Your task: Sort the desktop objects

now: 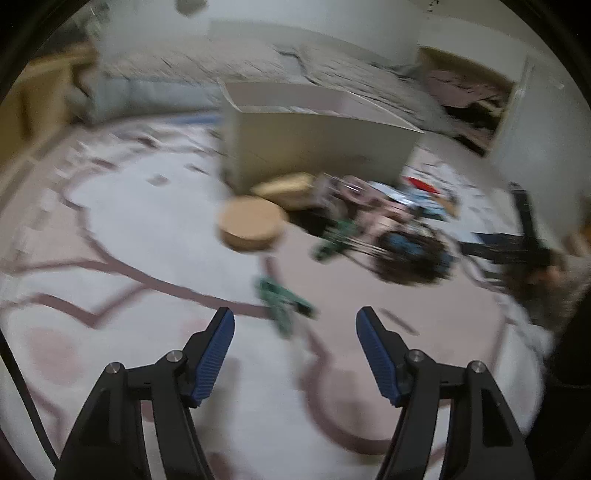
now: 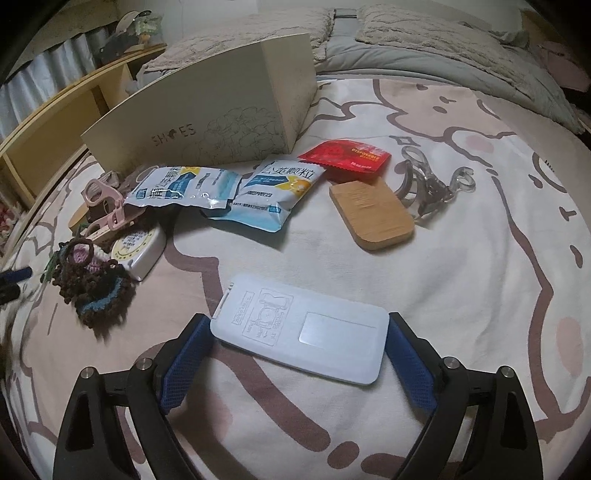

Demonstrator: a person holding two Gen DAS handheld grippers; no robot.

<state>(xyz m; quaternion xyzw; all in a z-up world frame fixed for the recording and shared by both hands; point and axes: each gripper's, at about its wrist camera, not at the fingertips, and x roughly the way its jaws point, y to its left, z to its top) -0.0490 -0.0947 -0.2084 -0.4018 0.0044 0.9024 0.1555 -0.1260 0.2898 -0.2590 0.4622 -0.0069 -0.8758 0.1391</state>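
Note:
My right gripper (image 2: 297, 334) has its blue pads on both short ends of a flat white plastic case (image 2: 301, 328), which sits on or just above the patterned sheet. Beyond it lie a wooden block (image 2: 371, 212), a red packet (image 2: 345, 158), two blue-white sachets (image 2: 280, 192), a clear hair claw (image 2: 424, 184), a crocheted piece (image 2: 92, 288) and a white round tin (image 2: 138, 247). My left gripper (image 1: 295, 321) is open and empty above the sheet, with a green item (image 1: 282, 299) just beyond its tips. The left wrist view is blurred.
A cream shoe box (image 2: 221, 110) (image 1: 317, 147) stands at the back of the bed. A round wooden lid (image 1: 251, 221) lies near it. A pink clip (image 2: 105, 201) lies at the left. Pillows (image 2: 424, 29) and a grey blanket are behind. A wooden shelf (image 2: 55, 110) runs along the left.

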